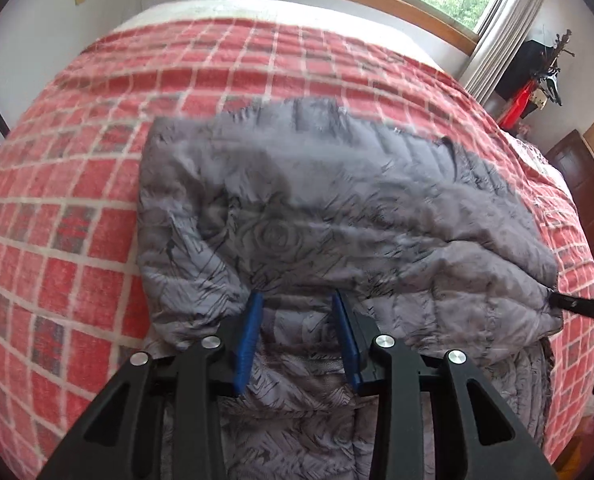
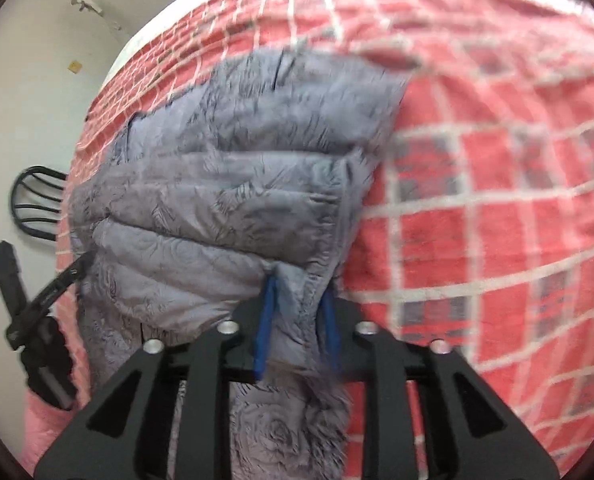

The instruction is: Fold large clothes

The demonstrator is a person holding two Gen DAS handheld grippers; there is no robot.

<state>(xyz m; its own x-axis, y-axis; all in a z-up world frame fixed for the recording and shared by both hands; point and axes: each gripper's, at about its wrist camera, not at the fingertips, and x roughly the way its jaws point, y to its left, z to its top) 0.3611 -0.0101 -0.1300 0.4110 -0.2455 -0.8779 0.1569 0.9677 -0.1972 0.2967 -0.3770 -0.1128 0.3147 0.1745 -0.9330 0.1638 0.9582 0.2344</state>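
Red-checked bed (image 1: 77,208) carries a partly folded grey quilted jacket (image 1: 317,200). Left tool (image 1: 297,312) and right tool (image 2: 299,292) stand spread over fabric; further folds remain.

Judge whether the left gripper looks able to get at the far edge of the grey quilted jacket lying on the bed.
Probably yes. The left gripper sits at the grey quilted jacket near its fold, and only bare jacket and red checked blanket lie beyond. Nothing stands in between.
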